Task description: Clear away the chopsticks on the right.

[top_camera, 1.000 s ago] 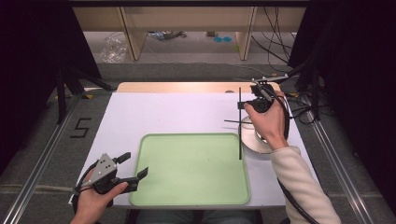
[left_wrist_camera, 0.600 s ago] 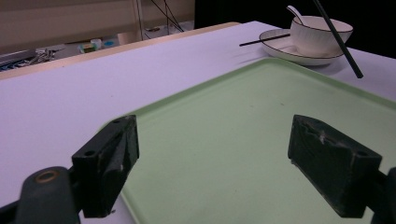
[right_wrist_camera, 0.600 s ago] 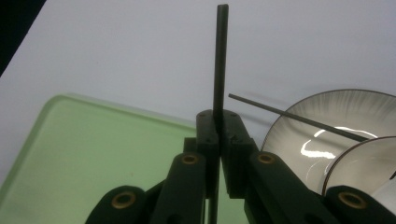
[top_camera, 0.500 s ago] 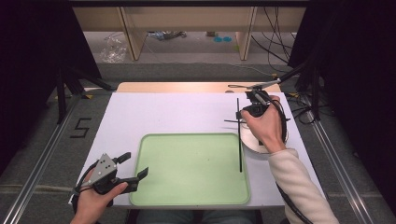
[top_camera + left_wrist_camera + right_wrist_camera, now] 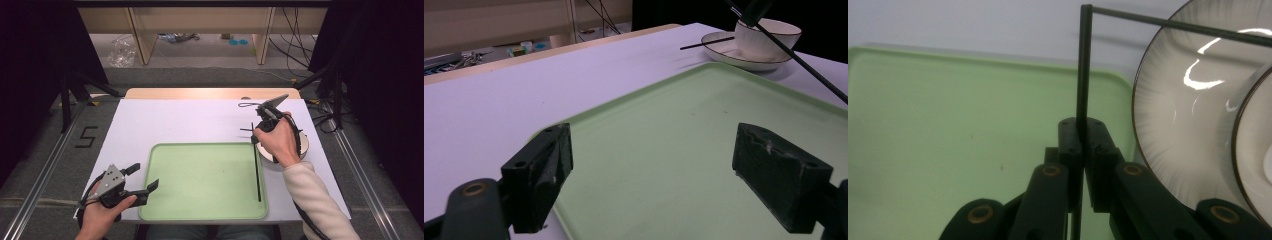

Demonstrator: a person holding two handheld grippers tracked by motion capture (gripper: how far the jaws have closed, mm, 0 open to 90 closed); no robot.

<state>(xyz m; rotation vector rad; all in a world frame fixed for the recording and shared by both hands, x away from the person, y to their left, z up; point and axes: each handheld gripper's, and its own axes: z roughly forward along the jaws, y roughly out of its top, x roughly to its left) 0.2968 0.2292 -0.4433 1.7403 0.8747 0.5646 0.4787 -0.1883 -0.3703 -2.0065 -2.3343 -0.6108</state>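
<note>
My right gripper [image 5: 255,138] is shut on a thin black chopstick [image 5: 258,175], which runs from the jaws toward me over the right side of the green tray [image 5: 200,210]. In the right gripper view the jaws [image 5: 1082,125] pinch the chopstick [image 5: 1081,75] beside a white plate [image 5: 1168,100]. A second chopstick [image 5: 244,130] rests on that plate's rim and points left. On the plate stands a white bowl [image 5: 769,35]. My left gripper [image 5: 145,177] stands open at the tray's near left corner, its jaws [image 5: 659,175] wide apart over the tray [image 5: 664,115] with nothing between them.
The tray lies on a white table sheet [image 5: 165,120], with a wooden strip [image 5: 200,93] along the far edge. The plate [image 5: 303,145] sits right of the tray, mostly under the hand. Dark stands and cables flank the table.
My right gripper has drawn the held chopstick toward the near edge, so its tip now reaches farther down over the tray. The left gripper has stayed put.
</note>
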